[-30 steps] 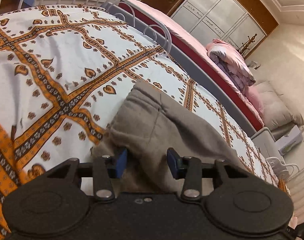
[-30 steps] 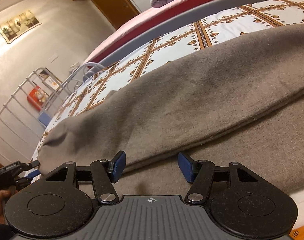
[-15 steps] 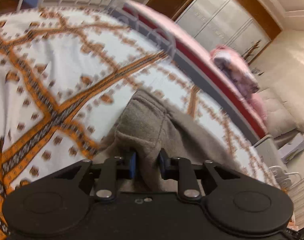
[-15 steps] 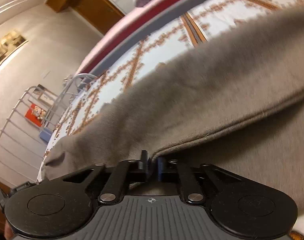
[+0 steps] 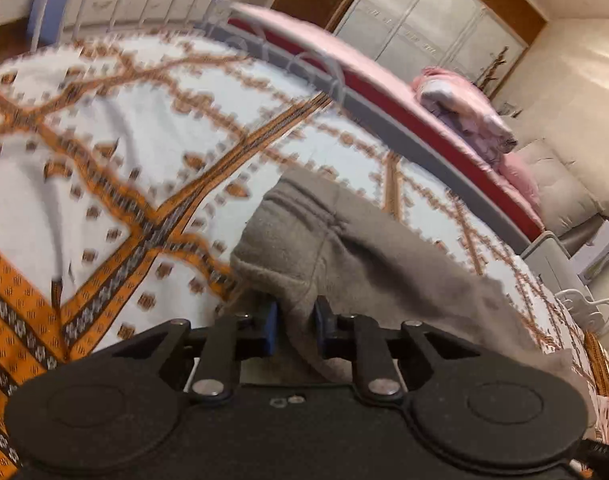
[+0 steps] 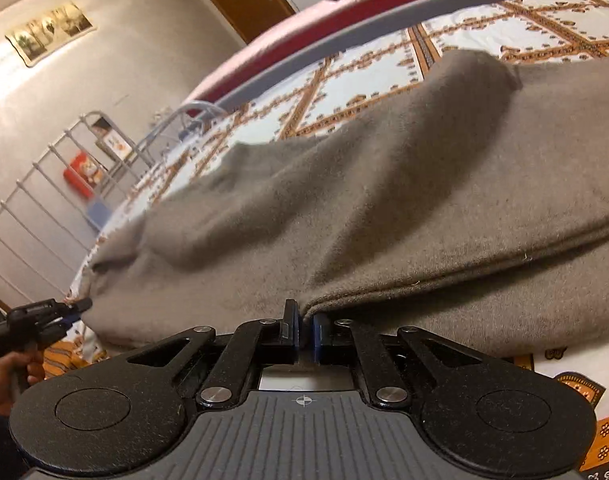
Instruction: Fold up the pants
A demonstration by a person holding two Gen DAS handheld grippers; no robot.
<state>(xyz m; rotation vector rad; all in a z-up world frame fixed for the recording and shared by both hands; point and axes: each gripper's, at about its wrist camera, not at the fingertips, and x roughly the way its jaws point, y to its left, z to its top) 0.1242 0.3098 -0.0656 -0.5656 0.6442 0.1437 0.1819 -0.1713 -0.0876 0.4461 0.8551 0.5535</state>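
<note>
Grey-brown pants [image 6: 384, 208] lie across a bed with a white and orange patterned cover [image 5: 104, 152]. In the left wrist view my left gripper [image 5: 295, 326] is shut on the near edge of the pants' cuffed end [image 5: 304, 240], with cloth pinched between its blue pads. In the right wrist view my right gripper [image 6: 306, 330] is shut on the near seam edge of the pants, where the cloth bunches into the pads. The left gripper [image 6: 70, 312] also shows at the far left of that view, held by a hand at the pants' end.
A white metal bed rail [image 6: 32, 208] runs along the bed's far side. A second bed with a pink cover [image 5: 384, 92] and a bundled pink blanket [image 5: 464, 108] stands beyond. Wardrobes [image 5: 424, 28] line the back wall. A beige cushion [image 5: 564, 184] lies on the floor.
Both grippers have gone from open to shut on the pants' near edge. The cloth is now bunched and lifted a little at each grip.
</note>
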